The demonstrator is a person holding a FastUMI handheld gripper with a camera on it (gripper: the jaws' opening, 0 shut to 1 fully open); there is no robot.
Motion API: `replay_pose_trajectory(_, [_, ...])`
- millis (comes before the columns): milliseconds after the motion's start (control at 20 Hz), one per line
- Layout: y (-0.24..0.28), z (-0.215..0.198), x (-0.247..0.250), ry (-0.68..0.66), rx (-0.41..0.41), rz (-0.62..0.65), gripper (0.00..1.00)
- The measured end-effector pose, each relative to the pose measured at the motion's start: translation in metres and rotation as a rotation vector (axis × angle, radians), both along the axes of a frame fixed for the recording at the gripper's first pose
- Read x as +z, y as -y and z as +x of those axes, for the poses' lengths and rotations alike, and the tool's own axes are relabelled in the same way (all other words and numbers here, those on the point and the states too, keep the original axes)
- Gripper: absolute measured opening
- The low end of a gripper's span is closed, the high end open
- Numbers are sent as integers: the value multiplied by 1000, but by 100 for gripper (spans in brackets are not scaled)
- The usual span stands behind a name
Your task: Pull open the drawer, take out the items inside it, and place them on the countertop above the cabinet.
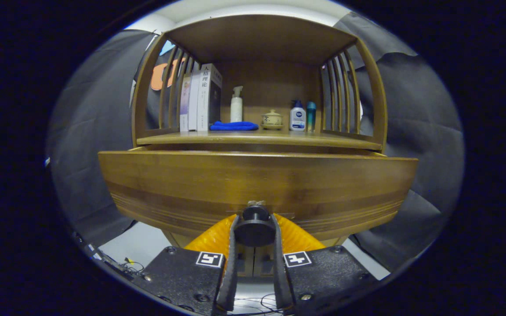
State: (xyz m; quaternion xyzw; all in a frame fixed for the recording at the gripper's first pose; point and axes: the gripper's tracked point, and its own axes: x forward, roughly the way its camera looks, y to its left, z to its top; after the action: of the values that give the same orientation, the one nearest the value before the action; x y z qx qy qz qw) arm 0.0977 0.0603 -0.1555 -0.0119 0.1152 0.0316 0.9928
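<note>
A wooden cabinet holds a wide drawer whose front panel (257, 184) bulges toward me, pulled a little way out from under the countertop (257, 139). A dark round knob (255, 226) sticks out of the panel's lower middle. My gripper (255, 228) is shut on that knob, one finger pressing each side. The drawer's inside is hidden behind its front panel.
On the countertop stand several books (202, 98), a folded blue cloth (233, 126), a white pump bottle (236, 105), a small lidded ceramic pot (272, 119), a white lotion bottle (297, 117) and a teal tube (311, 116). Slatted wooden sides (341, 94) and a top board enclose the shelf.
</note>
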Motion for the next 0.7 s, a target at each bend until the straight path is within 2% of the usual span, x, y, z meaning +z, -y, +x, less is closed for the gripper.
replay_pose_trajectory(700, [8, -79, -16, -26, 36, 22, 37])
